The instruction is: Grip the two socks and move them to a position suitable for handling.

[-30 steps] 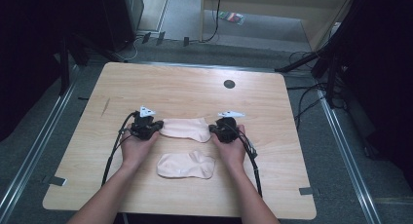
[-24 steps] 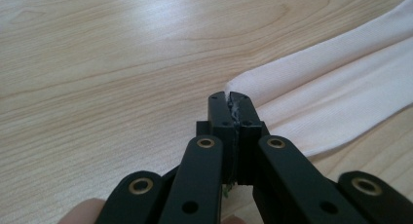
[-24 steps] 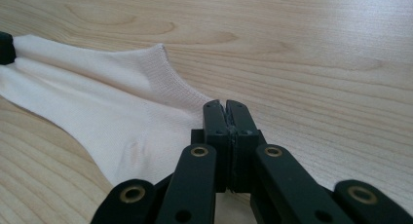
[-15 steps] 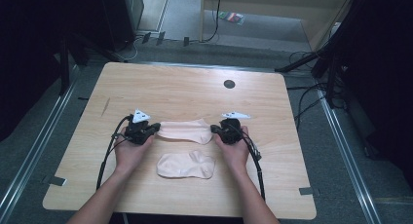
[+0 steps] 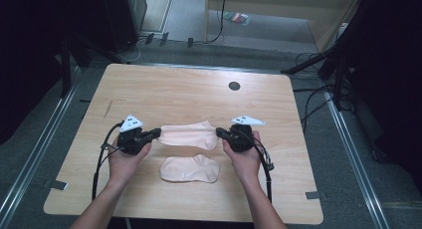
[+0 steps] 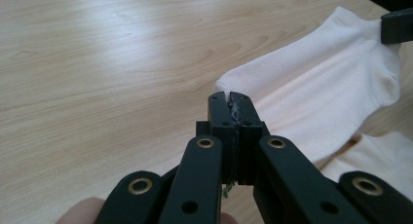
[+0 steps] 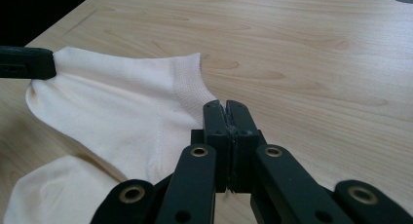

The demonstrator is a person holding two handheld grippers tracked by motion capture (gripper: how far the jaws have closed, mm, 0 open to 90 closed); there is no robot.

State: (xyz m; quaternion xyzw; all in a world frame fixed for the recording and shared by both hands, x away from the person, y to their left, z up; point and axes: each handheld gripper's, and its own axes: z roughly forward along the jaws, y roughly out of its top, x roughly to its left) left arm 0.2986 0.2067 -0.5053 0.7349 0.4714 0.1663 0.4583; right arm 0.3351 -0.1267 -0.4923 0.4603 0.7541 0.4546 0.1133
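A pale cream sock [image 5: 189,135] hangs stretched between my two grippers, a little above the wooden table [image 5: 189,94]. My left gripper [image 5: 152,134] is shut on its toe end [image 6: 316,97], with the jaws [image 6: 229,100] pinched on the fabric edge. The right gripper [image 5: 221,133] is shut on the ribbed cuff end [image 7: 187,83], jaws [image 7: 226,109] closed on the cloth. A second sock [image 5: 191,169] of the same colour lies flat on the table just below the first, between my hands. The same flat sock [image 6: 384,156] shows in the left gripper view, and that sock [image 7: 58,195] also shows in the right gripper view.
A dark round hole [image 5: 234,85] sits in the table's far half. Black cables [image 5: 102,159] trail from both grippers toward the near edge. Grey floor with metal rails [image 5: 348,139] and loose cables surrounds the table.
Both hands have risen and moved apart, left gripper leftward and right gripper rightward. The held sock has come off the table and is pulled longer between them. The other sock has not moved.
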